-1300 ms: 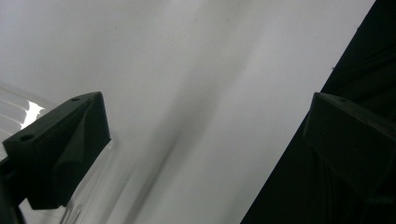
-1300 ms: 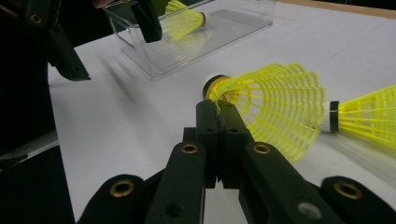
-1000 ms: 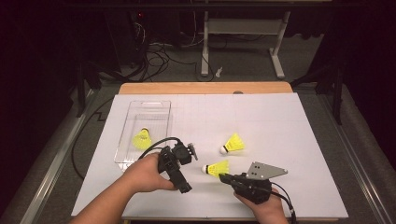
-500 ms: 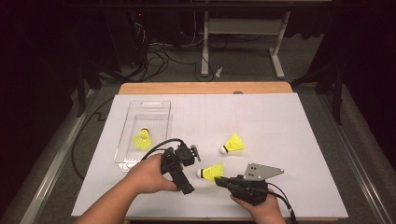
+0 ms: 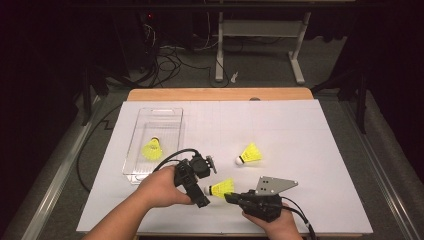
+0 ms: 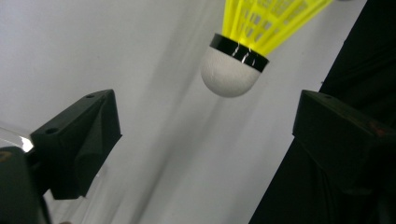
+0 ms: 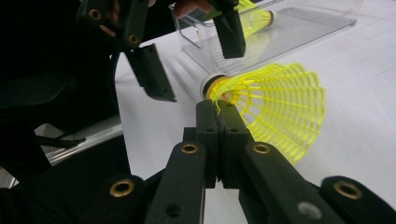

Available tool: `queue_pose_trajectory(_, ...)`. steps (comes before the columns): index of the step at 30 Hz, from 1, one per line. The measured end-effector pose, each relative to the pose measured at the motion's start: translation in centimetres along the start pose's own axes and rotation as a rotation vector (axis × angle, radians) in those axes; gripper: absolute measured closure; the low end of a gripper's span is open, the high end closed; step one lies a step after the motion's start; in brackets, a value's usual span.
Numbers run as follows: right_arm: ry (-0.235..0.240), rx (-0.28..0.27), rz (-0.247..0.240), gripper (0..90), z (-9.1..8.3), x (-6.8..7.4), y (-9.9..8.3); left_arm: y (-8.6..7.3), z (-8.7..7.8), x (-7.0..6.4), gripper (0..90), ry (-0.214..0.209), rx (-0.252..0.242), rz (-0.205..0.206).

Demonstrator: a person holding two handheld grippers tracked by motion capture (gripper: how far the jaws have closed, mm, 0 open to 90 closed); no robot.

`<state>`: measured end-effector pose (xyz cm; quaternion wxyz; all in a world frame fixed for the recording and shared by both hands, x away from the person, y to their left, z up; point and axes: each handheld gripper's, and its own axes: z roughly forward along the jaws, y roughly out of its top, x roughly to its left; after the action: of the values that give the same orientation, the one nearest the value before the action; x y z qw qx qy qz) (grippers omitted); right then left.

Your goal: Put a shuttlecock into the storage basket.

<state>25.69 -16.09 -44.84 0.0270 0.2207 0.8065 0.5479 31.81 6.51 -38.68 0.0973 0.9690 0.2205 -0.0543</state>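
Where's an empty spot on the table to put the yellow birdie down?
The white sheet is bare along its far edge and whole right side, past the loose shuttlecock. It is crowded at the near middle, where the left hand-held gripper, right hand-held gripper and held shuttlecock meet beside the clear tray.

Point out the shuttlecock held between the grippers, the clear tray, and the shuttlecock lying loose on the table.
held shuttlecock (image 5: 222,187), high view, on its yellow skirt.
clear tray (image 5: 159,111), high view, on its far rim.
loose shuttlecock (image 5: 251,153), high view, on its yellow skirt.
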Motion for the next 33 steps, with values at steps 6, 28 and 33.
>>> queue_pose_trajectory(6,-0.003,0.004,0.000,90.0,0.22,-0.10,0.08,0.04,0.07,-0.10,15.7,-0.002,-0.011,0.013)
queue_pose_trajectory(28,0.022,0.008,0.001,90.0,0.74,0.06,0.19,0.61,0.27,-0.96,38.3,-0.028,0.003,0.088)
queue_pose_trajectory(33,0.024,0.012,0.001,90.0,0.79,0.12,0.18,0.61,0.24,-0.95,41.9,-0.030,0.000,0.087)
